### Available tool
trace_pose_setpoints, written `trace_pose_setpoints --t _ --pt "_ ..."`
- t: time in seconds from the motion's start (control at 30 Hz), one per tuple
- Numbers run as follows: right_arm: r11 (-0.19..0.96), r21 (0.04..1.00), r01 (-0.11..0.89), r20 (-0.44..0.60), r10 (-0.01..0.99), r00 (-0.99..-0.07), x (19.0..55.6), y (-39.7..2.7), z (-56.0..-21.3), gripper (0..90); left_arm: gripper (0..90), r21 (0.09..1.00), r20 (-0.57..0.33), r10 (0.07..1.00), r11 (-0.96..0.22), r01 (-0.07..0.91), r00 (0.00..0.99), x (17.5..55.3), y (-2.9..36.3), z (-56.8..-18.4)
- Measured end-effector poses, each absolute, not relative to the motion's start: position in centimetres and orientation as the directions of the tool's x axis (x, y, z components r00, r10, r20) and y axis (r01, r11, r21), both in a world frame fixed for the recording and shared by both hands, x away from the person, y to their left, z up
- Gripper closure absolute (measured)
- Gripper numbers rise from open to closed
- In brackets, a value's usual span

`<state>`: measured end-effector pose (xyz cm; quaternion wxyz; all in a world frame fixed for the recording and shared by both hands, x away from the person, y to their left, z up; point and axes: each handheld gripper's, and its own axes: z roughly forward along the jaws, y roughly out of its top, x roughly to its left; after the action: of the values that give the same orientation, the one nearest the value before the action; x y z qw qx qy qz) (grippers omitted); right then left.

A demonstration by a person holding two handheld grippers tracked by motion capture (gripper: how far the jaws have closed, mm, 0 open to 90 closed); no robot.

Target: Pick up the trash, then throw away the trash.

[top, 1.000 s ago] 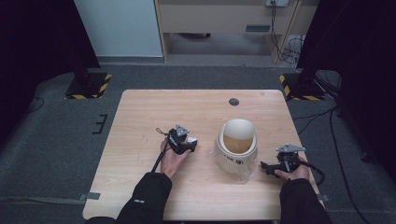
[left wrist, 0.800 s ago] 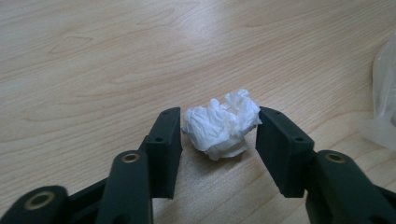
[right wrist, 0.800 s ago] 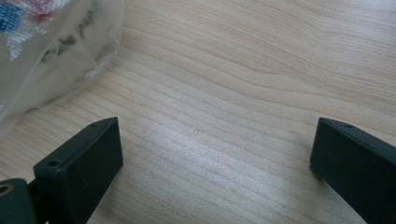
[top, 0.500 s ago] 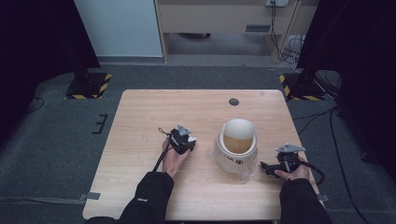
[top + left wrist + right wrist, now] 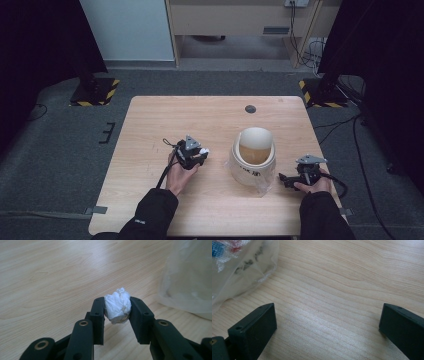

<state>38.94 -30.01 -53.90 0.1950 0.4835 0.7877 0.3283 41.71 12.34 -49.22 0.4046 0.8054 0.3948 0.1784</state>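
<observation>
A person seated at a pale wooden table (image 5: 150,130) works with a black two-jaw gripper in each hand. The left gripper (image 5: 117,308) has its jaws clamped on a small crumpled wad of white paper (image 5: 118,305), which bulges above and below the pads; in the high view the same wad (image 5: 204,151) is a tiny white speck at the tool's tip, held left of a white cylindrical bin lined with a clear plastic bag (image 5: 253,156) and apart from it. From the left gripper view, the bin is a hazy translucent shape, cut off at the right edge. The right gripper (image 5: 327,322) rests low over bare wood with its jaws spread wide and nothing between them; both jaws are cut off by the picture's lower corners. In its upper left corner sits a wrinkled edge of the plastic liner, with blurred red, blue and dark print that cannot be read. From above, the right gripper (image 5: 286,179) lies just beside the bag's loose lower corner. A small dark round disc (image 5: 250,109) sits near the table's far edge; what it is cannot be made out.
</observation>
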Motion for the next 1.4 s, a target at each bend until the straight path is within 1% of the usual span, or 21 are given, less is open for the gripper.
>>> trace_pose_setpoints --t 0.37,0.6,0.8,1.1,1.4 --pt "0.318 0.705 0.633 0.01 0.889 -0.457 39.0 -30.0 -53.9 1.1 65.5 0.839 -0.083 0.755 -0.299 0.455 0.651 37.8 14.6 -47.1" --pt "0.322 0.705 0.632 0.008 0.888 -0.46 39.0 -30.0 -53.9 0.8 65.4 0.858 -0.109 0.742 -0.265 0.439 0.662 36.1 15.5 -46.4" --pt "0.321 0.705 0.632 0.007 0.888 -0.46 39.0 -30.0 -53.9 0.7 65.3 0.887 -0.131 0.729 -0.216 0.408 0.672 35.5 15.7 -45.2" --pt "0.321 0.705 0.632 0.008 0.888 -0.46 39.0 -30.0 -53.9 0.7 65.1 0.926 -0.123 0.701 -0.173 0.335 0.703 34.3 15.3 -43.0" --pt "0.321 0.705 0.632 0.008 0.888 -0.46 39.0 -30.0 -53.9 0.7 65.1 0.946 -0.125 0.683 -0.137 0.294 0.72 33.8 15.2 -41.4"
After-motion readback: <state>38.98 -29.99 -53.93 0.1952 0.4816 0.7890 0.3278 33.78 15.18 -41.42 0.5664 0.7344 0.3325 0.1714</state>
